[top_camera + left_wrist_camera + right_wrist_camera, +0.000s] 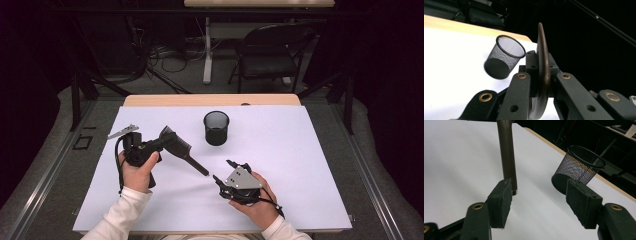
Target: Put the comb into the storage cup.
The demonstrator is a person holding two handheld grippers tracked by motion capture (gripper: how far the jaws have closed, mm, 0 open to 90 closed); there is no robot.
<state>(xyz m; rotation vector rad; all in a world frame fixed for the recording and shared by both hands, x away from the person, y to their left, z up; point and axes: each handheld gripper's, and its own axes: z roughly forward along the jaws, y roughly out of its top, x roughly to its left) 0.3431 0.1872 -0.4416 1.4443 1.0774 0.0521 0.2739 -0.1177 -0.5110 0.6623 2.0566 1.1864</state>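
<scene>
Comb (176,145) in my left gripper (159,144), clamped by its broad toothed end and held above the white-covered counter (300,165), its long dark handle slanting down toward my right gripper (226,170). In the left gripper view the comb's curved brown spine (543,67) stands edge-on between the two jaws, which are pressed tight against it from both sides. In the right gripper view the handle (507,155) drops from the top of the frame and its tip ends just beside the left-hand pad (500,203); whether it touches I cannot tell. My right gripper is spread wide and pinches nothing, resting low over the counter with its grey plate uppermost. Beyond both stands a black mesh cup (216,128), upright and apparently empty, well apart from the comb, near the far middle of the counter. I judge the step in hand to be a handover or a regrasp: the comb is lifted and presented, and the free gripper is lined up at the handle's end. The next move calls for bringing the open jaws around the handle and closing squarely on it before the left lets go, as the thin, smooth shaft could slip or swing. The cup looks the likely destination.
</scene>
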